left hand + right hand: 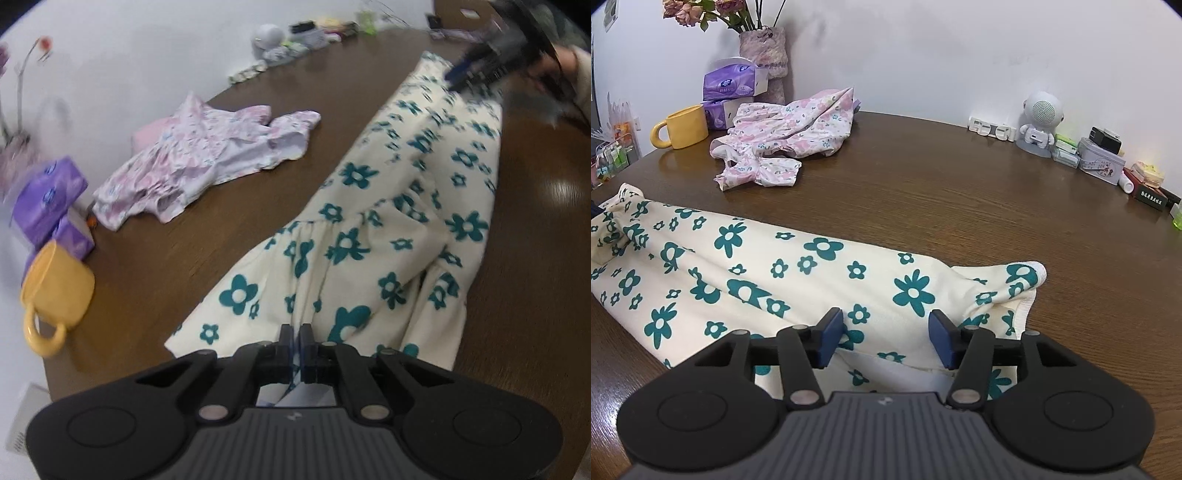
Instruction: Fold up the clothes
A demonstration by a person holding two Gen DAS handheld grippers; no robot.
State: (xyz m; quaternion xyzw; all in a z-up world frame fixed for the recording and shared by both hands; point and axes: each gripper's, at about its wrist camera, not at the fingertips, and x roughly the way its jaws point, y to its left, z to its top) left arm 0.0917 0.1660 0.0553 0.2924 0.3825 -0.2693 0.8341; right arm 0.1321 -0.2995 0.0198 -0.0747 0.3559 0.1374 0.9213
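Note:
A cream garment with teal flowers [399,206] lies folded lengthwise on the brown table [229,192]. My left gripper [295,332] is shut on its near hem. The right gripper [476,74] shows blurred at the garment's far end in the left wrist view. In the right wrist view the same garment [798,273] lies across the table [923,192], and my right gripper [884,332] is open just above its top end, jaws wide apart, holding nothing. A crumpled pink floral garment [199,158] lies apart, also shown in the right wrist view [786,144].
A yellow mug [683,127], purple tissue packs [733,83] and a vase of flowers [764,51] stand by the wall at one end. A small white robot speaker [1039,123], a tin [1100,164] and small boxes line the table's far edge.

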